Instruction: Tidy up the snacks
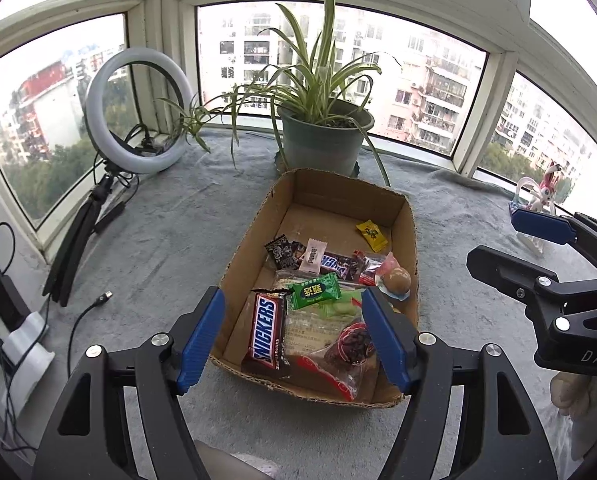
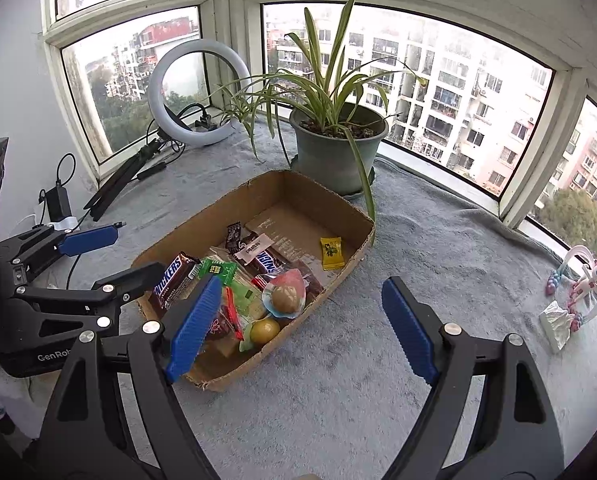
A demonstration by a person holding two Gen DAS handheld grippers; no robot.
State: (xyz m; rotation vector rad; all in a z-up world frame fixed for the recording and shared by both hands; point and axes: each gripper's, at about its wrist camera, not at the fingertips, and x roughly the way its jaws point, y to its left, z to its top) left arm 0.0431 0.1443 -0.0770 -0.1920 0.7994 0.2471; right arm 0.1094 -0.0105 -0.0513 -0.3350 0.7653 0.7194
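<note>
Both the left gripper point(image 1: 294, 336) and right gripper point(image 2: 302, 330) gape empty; risk: foil packet point(image 2: 554, 322), at three o'clock of cardboard box point(image 2: 254, 364), gets overlooked.

— What is lying beyond the tongs?
— A grey blanket point(image 2: 438, 240) is covering the sill, and daylight is pouring through the white-framed bay windows point(image 1: 338, 64) ahead of them.

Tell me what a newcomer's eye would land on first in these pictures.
The open cardboard box in the middle of the grey cloth, its near end heaped with snacks, a Snickers bar foremost. Behind it stands a potted spider plant against the bay window, a ring light to its left. Both the left gripper and right gripper hang open.
</note>
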